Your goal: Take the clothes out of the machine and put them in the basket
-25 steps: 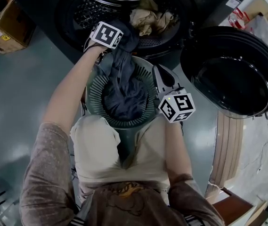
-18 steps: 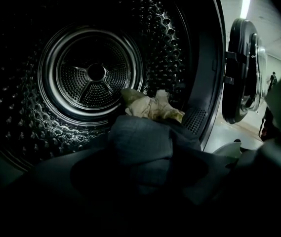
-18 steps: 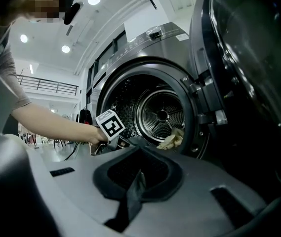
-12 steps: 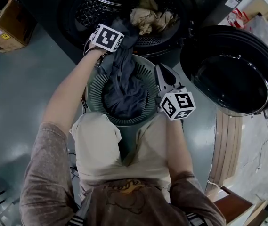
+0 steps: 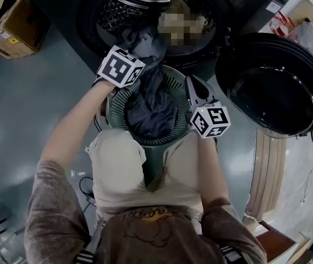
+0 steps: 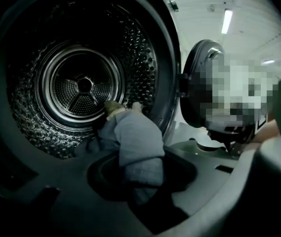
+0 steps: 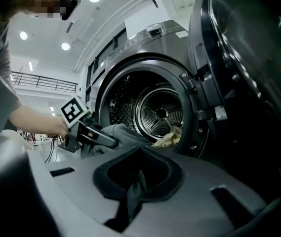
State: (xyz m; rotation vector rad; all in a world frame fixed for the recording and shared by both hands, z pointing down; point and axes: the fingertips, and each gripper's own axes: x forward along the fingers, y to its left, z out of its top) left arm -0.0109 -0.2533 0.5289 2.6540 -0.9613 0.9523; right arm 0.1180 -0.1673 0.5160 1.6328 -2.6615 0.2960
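My left gripper [image 6: 140, 181] is shut on a grey-blue garment [image 6: 135, 142]; its jaws have just been closing on it. In the head view the garment [image 5: 150, 87] trails from the machine's drum [image 5: 117, 15] down into the round slatted basket [image 5: 117, 114] between the person's knees. A beige cloth [image 7: 167, 138] lies at the drum's mouth. My right gripper [image 5: 192, 84] rests at the basket's right rim, its jaws together on a thin grey-green strip that looks like the rim.
The machine's round door [image 5: 272, 87] hangs open at the right, close to the right gripper. A cardboard box [image 5: 13, 23] stands on the floor at the far left. The person's knees flank the basket.
The left gripper has drawn back from the drum's mouth toward the basket, pulling the grey-blue garment farther out. The right gripper has stayed at the rim.
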